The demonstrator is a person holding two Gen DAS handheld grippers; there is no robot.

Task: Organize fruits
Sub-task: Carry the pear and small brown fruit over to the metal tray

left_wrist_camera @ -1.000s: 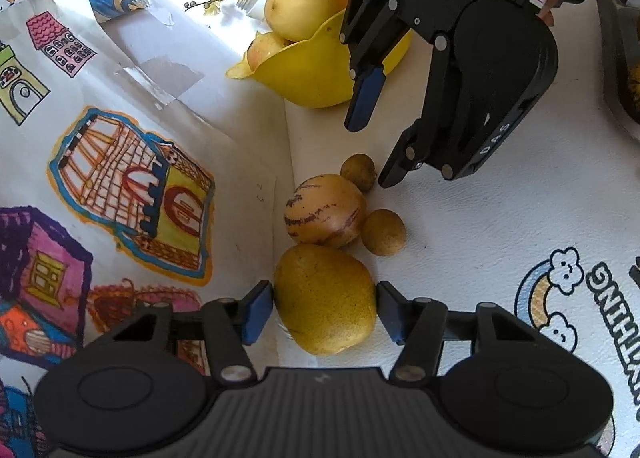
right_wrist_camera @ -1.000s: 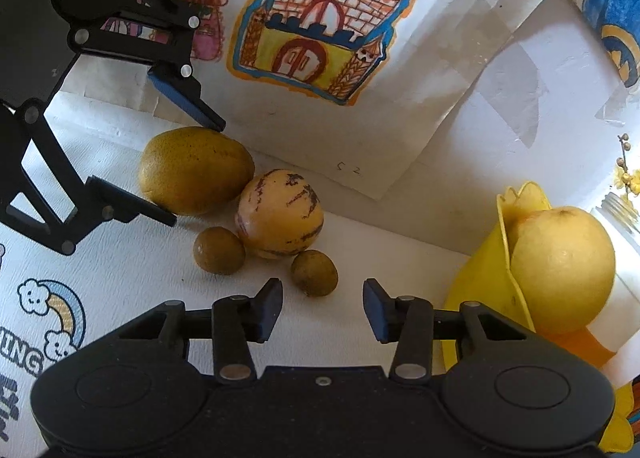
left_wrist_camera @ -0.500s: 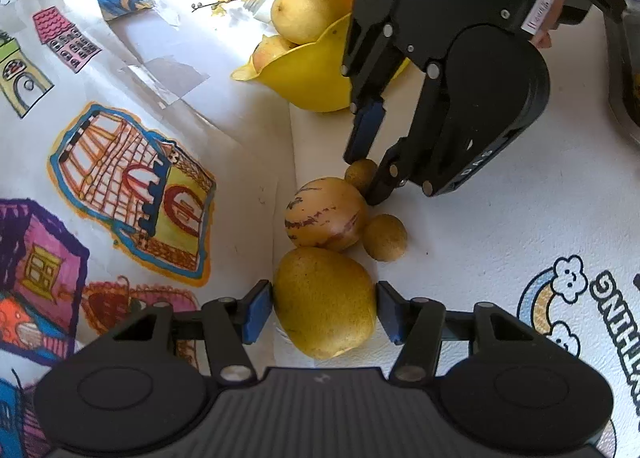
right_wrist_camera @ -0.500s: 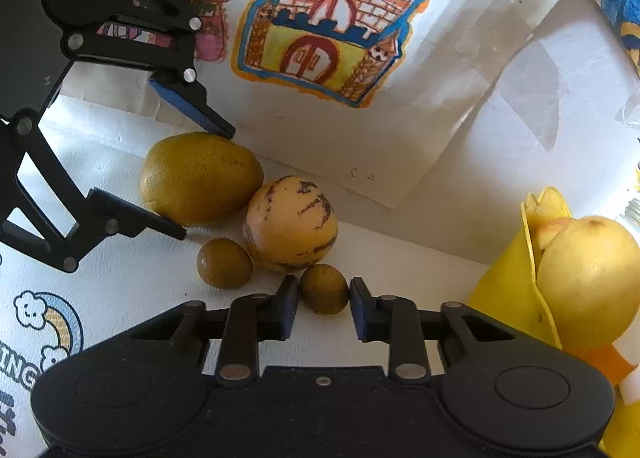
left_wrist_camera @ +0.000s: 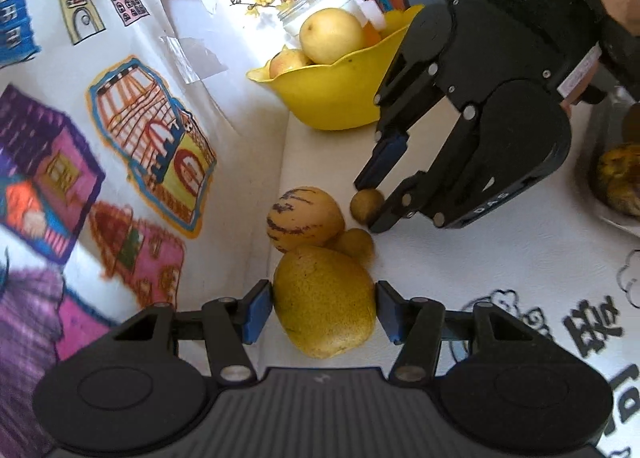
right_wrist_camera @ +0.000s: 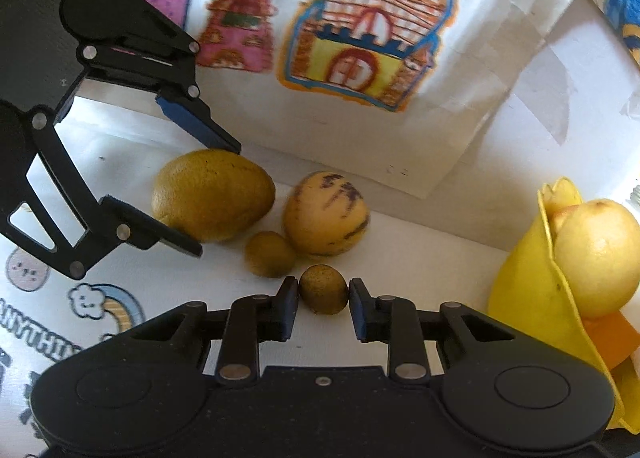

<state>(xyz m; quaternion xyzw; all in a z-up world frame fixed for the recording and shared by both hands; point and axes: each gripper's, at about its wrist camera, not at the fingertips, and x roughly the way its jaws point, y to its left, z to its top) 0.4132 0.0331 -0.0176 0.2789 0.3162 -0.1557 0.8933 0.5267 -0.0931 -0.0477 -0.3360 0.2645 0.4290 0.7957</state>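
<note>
Four loose fruits: lying in a cluster on the white tablecloth (left_wrist_camera: pixel 460 258), at the foot of the drawings sheet (right_wrist_camera: pixel 360 38).
Yellow bowl (left_wrist_camera: pixel 336 98): sitting further along the cloth, well apart from the cluster, holding a pale pear (left_wrist_camera: pixel 331 35) and another fruit behind it.
Left gripper (left_wrist_camera: pixel 325 312): reaching over the big fruit, its blue pads (left_wrist_camera: pixel 256 310) pressing against both flanks, so the jaws are clamping it.
Big yellow-green fruit (left_wrist_camera: pixel 325 298): lying on its side between those pads, its long axis running along the fingers and away from the camera, the narrower end pointing towards the striped fruit.
Striped fruit (left_wrist_camera: pixel 304 218): resting just beyond it, touching it, purple streaks running along its length, its long axis lying across the left wrist view.
Right gripper (right_wrist_camera: pixel 324 304): its jaws having just been closing, now squeezing the far small brown fruit.
Small brown fruit (right_wrist_camera: pixel 324 289): sitting nearly round between the right pads, just beside the striped fruit, with no clear long axis.
Other small brown fruit (right_wrist_camera: pixel 270 254): lying free, touching the striped fruit and close to the big one.
</note>
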